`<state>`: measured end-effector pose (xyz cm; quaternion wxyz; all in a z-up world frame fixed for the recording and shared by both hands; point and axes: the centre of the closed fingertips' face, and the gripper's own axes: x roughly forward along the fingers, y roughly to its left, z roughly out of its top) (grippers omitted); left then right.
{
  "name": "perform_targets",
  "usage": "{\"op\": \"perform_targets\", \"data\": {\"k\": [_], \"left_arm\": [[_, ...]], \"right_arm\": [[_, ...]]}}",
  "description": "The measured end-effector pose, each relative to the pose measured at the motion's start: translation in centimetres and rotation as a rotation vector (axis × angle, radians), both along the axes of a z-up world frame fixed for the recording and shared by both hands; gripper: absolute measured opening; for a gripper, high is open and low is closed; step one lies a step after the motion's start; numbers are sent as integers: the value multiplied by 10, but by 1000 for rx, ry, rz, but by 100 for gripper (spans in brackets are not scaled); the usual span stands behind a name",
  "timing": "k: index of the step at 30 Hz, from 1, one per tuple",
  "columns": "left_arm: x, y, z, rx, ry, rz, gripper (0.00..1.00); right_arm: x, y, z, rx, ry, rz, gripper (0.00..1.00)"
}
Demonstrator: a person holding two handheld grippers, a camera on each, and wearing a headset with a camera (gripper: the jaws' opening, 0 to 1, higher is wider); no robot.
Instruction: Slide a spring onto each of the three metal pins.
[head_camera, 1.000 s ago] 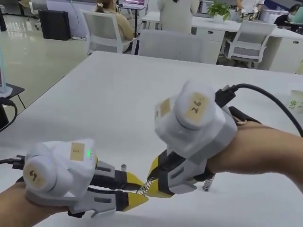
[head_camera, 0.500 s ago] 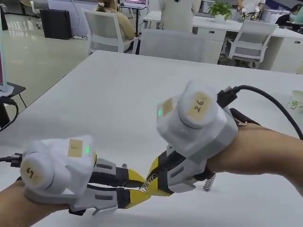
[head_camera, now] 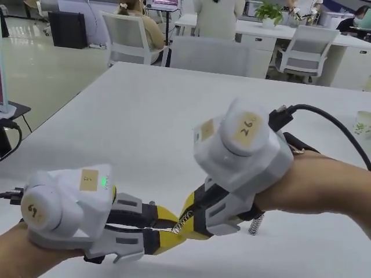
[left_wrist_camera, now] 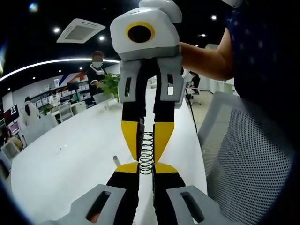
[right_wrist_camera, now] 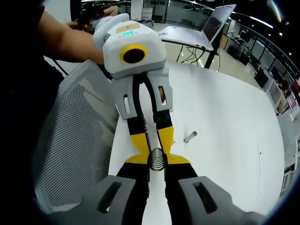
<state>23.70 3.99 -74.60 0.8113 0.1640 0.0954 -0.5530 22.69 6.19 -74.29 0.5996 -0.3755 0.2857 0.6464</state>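
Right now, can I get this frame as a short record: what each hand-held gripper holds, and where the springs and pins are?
left hand-held gripper: shut on one end of the spring
right hand-held gripper: shut on the other end of the same spring
pose: tips face each other, low over the white table
bare pin: on the table beside the tips, no spring on it
second spring: upright by the right hand; cannot tell if a pin is inside
progress: held spring not yet on a pin
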Motion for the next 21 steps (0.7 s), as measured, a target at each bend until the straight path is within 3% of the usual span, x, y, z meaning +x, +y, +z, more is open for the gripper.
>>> {"op": "perform_targets", "data": {"k": [5,21], "left_arm": [[-1,-1,-1,1,2,1,2],[-2,0,-5,0,53,12,9]], "right_arm": [[-1,-1,-1,-14,-1,3,8],[1,-2,-2,-37,-18,13,8]]}}
